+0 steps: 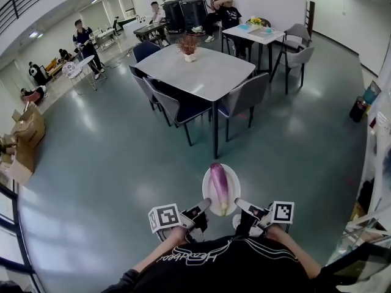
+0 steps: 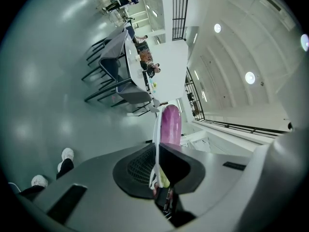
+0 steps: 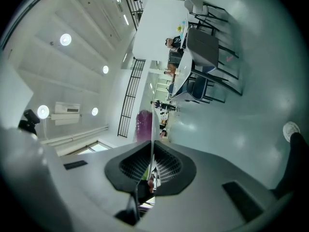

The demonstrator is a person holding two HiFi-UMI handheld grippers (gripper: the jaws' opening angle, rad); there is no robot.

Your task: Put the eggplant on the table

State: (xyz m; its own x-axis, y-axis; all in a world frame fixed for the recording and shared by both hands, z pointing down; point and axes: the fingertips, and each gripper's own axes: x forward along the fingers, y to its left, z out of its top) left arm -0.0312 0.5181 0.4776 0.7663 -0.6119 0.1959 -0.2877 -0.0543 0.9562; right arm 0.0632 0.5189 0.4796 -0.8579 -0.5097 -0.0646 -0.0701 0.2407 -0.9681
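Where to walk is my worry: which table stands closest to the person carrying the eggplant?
The large grey table bearing the potted plant, straight ahead. The white table beyond it stands farther off.

In the head view, the left tongs [image 1: 205, 204] and the right tongs [image 1: 239, 204] cover the near rim of the white plate [image 1: 208, 182], and the lower edge cuts off the person's torso. In the left gripper view the plate shows edge-on only, its face unseen, and the 2 jaws hide the lower end of the eggplant [image 2: 170, 123]. In the right gripper view only a purple strip of it shows beside the plate's edge. Items on the far white counter [image 1: 256, 34] are too small to tell.
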